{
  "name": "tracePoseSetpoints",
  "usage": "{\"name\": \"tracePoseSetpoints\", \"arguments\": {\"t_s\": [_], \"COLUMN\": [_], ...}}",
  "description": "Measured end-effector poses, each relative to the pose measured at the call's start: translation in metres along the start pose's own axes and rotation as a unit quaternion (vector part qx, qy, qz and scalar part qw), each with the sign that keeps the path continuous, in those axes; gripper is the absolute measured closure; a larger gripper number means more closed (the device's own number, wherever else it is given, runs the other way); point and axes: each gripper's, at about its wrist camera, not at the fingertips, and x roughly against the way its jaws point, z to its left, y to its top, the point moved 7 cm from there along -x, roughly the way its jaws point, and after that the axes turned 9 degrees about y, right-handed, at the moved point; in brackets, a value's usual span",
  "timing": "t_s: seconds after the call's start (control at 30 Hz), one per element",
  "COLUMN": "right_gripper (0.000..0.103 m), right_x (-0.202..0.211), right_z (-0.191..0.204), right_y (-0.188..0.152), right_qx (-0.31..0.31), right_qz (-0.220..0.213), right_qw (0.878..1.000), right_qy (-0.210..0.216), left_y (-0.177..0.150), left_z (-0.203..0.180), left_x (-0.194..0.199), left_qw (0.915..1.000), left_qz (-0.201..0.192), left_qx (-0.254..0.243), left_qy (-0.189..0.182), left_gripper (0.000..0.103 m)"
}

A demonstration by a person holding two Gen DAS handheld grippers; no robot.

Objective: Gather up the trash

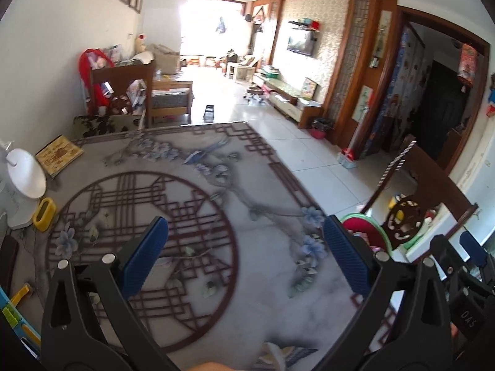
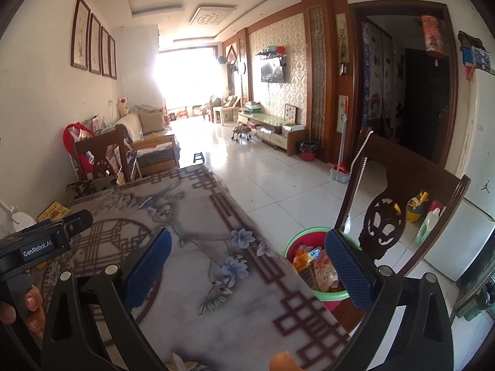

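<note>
Living room with white floor tiles, a bright window at the far end and a wall-mounted television (image 2: 272, 72) on the right wall. Worktop (image 1: 247, 284) in the foreground: grey marbled surface printed with brown lattice and blue flowers.

Left wrist view, left to right:
- White fan base (image 1: 26, 179) at the left edge of the worktop; yellow container (image 1: 45, 215) just beside it.
- Yellow book (image 1: 59, 155) lies flat near the far left corner.
- Left gripper (image 1: 246, 247): blue-padded jaws spread wide apart, nothing between them, held over the middle of the worktop.
- Pale crumpled item (image 1: 278, 355) at the bottom edge of the frame, too cropped to identify.
- Right gripper (image 1: 470, 250), partly visible at the lower right.

Right wrist view, left to right:
- A hand (image 2: 26, 306) wraps the black handle of the left gripper's unit at the lower left; "GenRobot.AI" label legible.
- Right gripper (image 2: 247, 266): jaws wide apart, empty, over the right edge of the worktop.
- Red trash bin with green rim (image 2: 297, 244) stands on the floor beside the worktop's right edge, next to a dark wooden chair (image 2: 402, 185). Snack wrappers (image 2: 315, 262) fill it.
- White refrigerator (image 2: 476, 160) at the far right.
</note>
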Motion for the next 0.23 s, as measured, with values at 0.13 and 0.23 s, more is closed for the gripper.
{"name": "tracePoseSetpoints", "arguments": {"t_s": [0.13, 0.23], "right_gripper": [0.007, 0.007], "right_x": [-0.045, -0.096], "right_z": [0.017, 0.030], "right_y": [-0.030, -0.068], "right_qx": [0.024, 0.040], "right_qz": [0.066, 0.135], "right_qw": [0.997, 0.989], "right_qy": [0.030, 0.048], "left_y": [-0.027, -0.064], "left_z": [0.043, 0.092], "left_x": [-0.036, -0.068], "left_qw": [0.9977, 0.9883], "left_qz": [0.048, 0.102], "left_qx": [0.018, 0.031], "left_qy": [0.044, 0.109], "left_gripper": [0.005, 0.005]}}
